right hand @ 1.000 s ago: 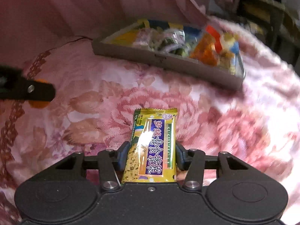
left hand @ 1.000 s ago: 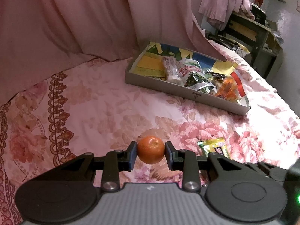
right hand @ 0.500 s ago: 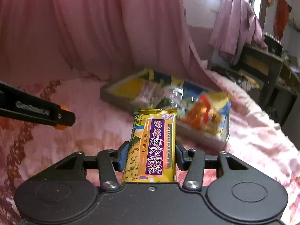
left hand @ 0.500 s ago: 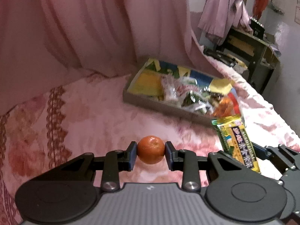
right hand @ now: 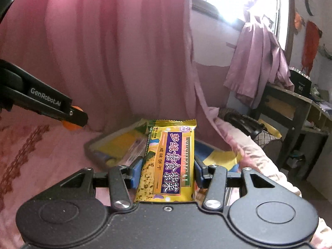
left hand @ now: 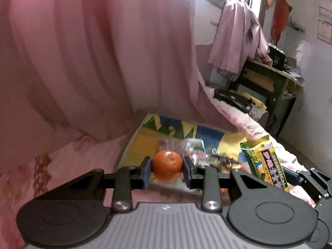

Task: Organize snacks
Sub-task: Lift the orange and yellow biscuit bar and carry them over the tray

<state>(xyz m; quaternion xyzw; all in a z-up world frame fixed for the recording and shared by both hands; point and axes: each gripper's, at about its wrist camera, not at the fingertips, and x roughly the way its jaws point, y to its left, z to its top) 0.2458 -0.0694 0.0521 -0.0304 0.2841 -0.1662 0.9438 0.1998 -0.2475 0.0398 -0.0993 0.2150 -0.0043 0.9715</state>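
Snacks ride in both claws: my left gripper (left hand: 167, 171) clamps the orange (left hand: 167, 165), my right gripper (right hand: 167, 171) pinches the cracker packet (right hand: 169, 161). Both have lifted off the bedspread (right hand: 47, 155) and closed on the tray (left hand: 143, 145), so I judge drop-off is next.

Now lifting clear of the pink floral bedspread (left hand: 87, 161) and closing on the shallow grey cardboard tray with colourful printed lining (left hand: 145, 143), left gripper (left hand: 167, 166) bringing the round orange tangerine (left hand: 167, 165) from well short of it to over its near edge. Carrying the yellow-green foil biscuit packet (right hand: 169, 161) up off the bedspread, right gripper (right hand: 168, 170) drawing in beside the left, tray growing larger in both views.
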